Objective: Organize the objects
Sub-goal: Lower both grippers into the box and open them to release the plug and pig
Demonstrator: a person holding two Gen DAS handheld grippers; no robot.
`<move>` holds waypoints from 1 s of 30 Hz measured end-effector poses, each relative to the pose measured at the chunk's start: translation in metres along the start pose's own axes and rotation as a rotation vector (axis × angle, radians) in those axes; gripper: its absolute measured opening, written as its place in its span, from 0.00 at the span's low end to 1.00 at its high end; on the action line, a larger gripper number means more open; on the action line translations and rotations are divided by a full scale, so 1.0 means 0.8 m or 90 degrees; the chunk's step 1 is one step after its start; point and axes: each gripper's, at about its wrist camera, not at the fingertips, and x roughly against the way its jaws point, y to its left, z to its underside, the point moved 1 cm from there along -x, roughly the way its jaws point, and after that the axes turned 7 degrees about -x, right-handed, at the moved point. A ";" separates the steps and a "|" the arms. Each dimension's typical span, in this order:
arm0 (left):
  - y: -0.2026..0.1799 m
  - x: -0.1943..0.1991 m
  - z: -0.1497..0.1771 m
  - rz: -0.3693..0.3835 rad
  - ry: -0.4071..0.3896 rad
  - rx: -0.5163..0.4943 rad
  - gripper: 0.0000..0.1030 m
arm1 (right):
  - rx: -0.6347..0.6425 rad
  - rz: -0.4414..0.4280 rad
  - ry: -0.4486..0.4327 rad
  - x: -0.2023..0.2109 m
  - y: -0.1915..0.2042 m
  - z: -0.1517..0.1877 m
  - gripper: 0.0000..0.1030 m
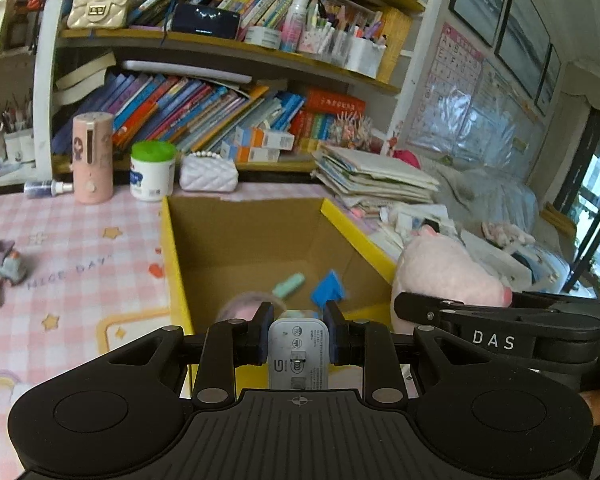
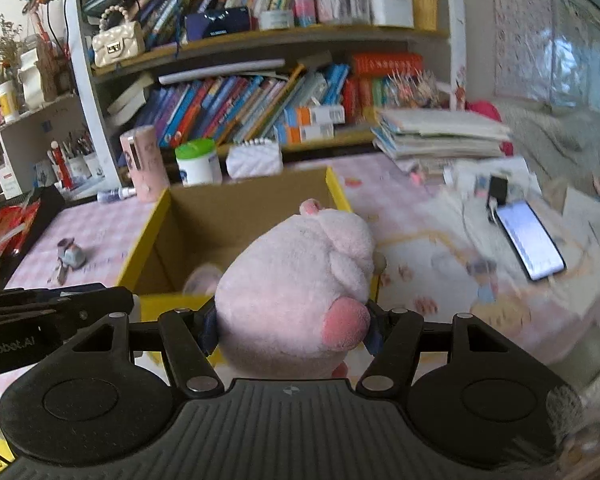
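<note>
The left hand-held gripper [image 1: 298, 318] is clenched on a small white charger block [image 1: 299, 354], its blue pads pressing both sides of the block, and it hangs over the near edge of an open cardboard box [image 1: 260, 236] with yellow rims that stands on the bench [image 1: 72, 240]. The right hand-held gripper [image 2: 290, 322] is grasping a pink plush pig [image 2: 296, 292], its fingers squeezing the soft body low on either side, with the pig's snout turned toward the camera; in the left wrist view the same pig shows just beside the box's right wall. Inside the box lie a mint-green piece [image 1: 289, 284], a blue piece [image 1: 329, 290] and a blurred pinkish round thing [image 1: 242, 308], too soft to name. On the pink checked cloth left of the box sits a small grey toy [image 1: 6, 266]. Behind the box stand a pink cylinder [image 1: 93, 158], a white jar with a green lid [image 1: 153, 170] and a white quilted purse [image 1: 209, 176], in front of the bookshelf [image 1: 220, 112]. A phone with a lit screen [image 2: 530, 240] lies on the bench right of the box.
</note>
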 end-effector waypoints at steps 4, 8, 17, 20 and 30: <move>0.004 -0.026 -0.015 -0.016 0.000 0.008 0.24 | 0.021 -0.015 -0.002 -0.025 -0.006 -0.023 0.61; 0.010 -0.050 -0.026 -0.040 0.006 0.016 0.24 | 0.048 -0.031 0.002 -0.054 -0.008 -0.041 0.61; 0.014 -0.105 -0.030 -0.098 0.047 -0.009 0.24 | 0.118 -0.072 0.036 -0.127 -0.006 -0.068 0.61; 0.012 -0.119 -0.027 -0.112 0.062 -0.025 0.24 | 0.147 -0.083 0.058 -0.149 -0.004 -0.068 0.61; 0.012 -0.152 -0.019 -0.147 0.094 -0.069 0.24 | 0.233 -0.098 0.113 -0.203 0.003 -0.058 0.61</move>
